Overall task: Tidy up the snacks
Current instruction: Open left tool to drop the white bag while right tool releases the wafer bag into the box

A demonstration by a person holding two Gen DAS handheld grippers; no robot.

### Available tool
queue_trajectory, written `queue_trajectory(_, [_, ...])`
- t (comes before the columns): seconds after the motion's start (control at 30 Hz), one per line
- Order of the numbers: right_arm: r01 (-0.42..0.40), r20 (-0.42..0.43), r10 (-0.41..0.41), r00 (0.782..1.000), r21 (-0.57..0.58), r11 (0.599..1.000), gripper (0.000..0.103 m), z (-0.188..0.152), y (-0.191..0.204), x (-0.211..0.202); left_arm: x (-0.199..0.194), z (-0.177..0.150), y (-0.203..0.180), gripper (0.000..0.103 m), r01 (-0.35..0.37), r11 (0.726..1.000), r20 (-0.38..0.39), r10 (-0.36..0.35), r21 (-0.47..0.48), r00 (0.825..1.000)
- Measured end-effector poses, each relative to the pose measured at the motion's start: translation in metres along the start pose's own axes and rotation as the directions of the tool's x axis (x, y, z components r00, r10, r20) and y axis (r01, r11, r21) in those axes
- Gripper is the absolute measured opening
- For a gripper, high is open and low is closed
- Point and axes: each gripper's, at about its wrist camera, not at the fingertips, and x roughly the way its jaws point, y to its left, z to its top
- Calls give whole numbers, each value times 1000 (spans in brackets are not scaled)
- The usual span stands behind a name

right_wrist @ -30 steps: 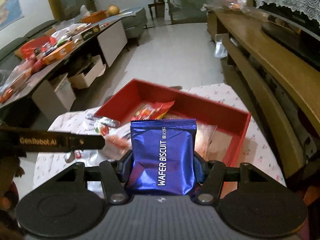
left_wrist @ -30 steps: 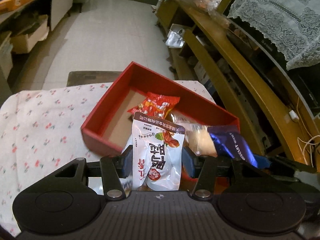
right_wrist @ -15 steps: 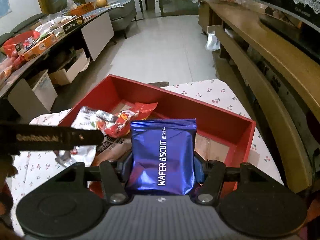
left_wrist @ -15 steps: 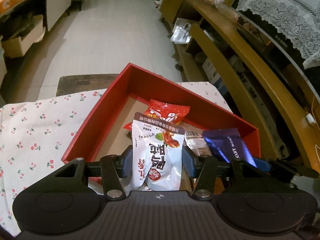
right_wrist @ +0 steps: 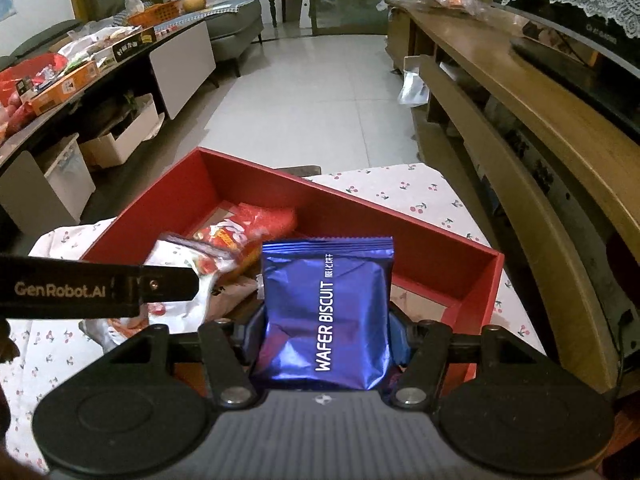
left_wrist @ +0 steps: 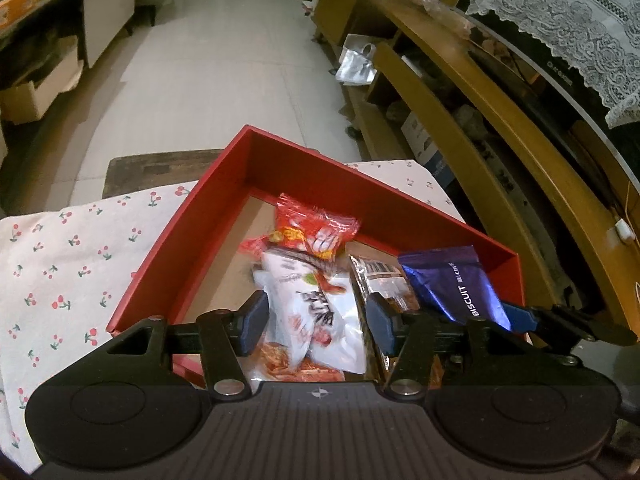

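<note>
A red box (left_wrist: 208, 216) sits on a cherry-print tablecloth (left_wrist: 60, 264). My left gripper (left_wrist: 316, 318) is over the box, its jaws spread wider than the white snack pouch (left_wrist: 320, 312), which tilts loose between them onto a red snack bag (left_wrist: 312, 230). A clear packet (left_wrist: 380, 280) lies beside it. My right gripper (right_wrist: 326, 334) is shut on a blue wafer biscuit pack (right_wrist: 326, 308), held upright above the box's (right_wrist: 440, 248) near right part. The blue pack also shows in the left wrist view (left_wrist: 456, 284). The left gripper's side (right_wrist: 100, 290) shows in the right wrist view.
A wooden TV cabinet (right_wrist: 520, 128) runs along the right. A low table with boxes and snacks (right_wrist: 80, 68) stands at the left. White tiled floor (left_wrist: 208, 72) lies beyond the table. A dark stool (left_wrist: 160, 168) sits behind the box.
My left gripper has opened and the white pouch has dropped and tilted into the box. Both grippers have moved forward over the box. The blue pack stays gripped.
</note>
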Motion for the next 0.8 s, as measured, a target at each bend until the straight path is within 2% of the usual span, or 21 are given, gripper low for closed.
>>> queue_trajectory(0.17, [-5, 2, 5, 1000, -7, 1000, 78, 1, 3, -1, -3, 1, -4, 72, 5, 1000, 10, -5, 11, 1000])
queue_trajectory(0.8, [-16, 27, 17, 999, -19, 1000, 80, -3, 12, -17, -20, -6, -11, 78, 4, 999, 31, -5, 43, 1000])
